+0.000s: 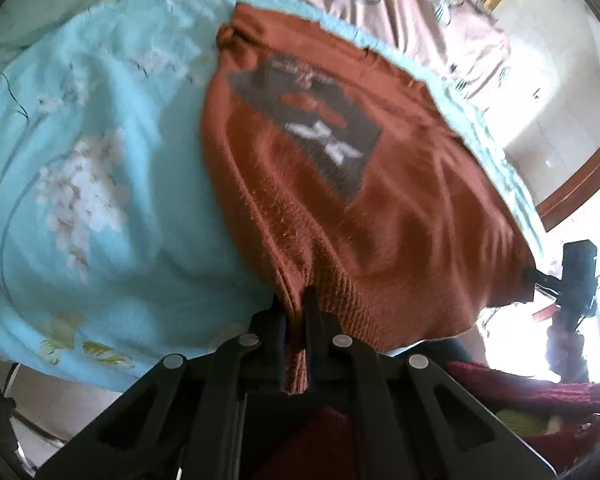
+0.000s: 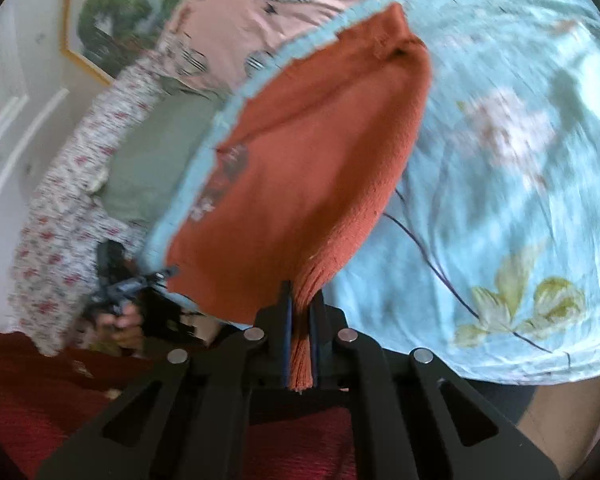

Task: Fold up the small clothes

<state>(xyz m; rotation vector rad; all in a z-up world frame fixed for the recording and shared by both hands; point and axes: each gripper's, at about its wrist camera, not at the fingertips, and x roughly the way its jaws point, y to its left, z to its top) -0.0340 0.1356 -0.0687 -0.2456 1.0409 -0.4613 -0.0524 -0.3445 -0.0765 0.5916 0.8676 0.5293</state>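
Note:
A rust-orange knitted garment (image 1: 308, 208) with a dark printed patch (image 1: 320, 120) lies spread on a light blue flowered sheet (image 1: 100, 160). My left gripper (image 1: 294, 296) is shut on a bunched corner of its near hem. At the right of the left wrist view, my right gripper (image 1: 530, 276) pinches the hem's other corner. In the right wrist view the garment (image 2: 320, 160) runs away from my right gripper (image 2: 302, 290), which is shut on gathered hem. My left gripper (image 2: 168, 272) shows there at the left, held by a hand (image 2: 124, 324), its tips at the garment's other corner.
The blue sheet (image 2: 520, 200) lies on a pink patterned bedcover (image 1: 400, 8). A framed picture (image 2: 112, 12) hangs on the wall. A floral sleeve (image 2: 68, 184) and green cloth (image 2: 160, 152) are at the left. Dark red fabric (image 2: 60, 400) is close below the grippers.

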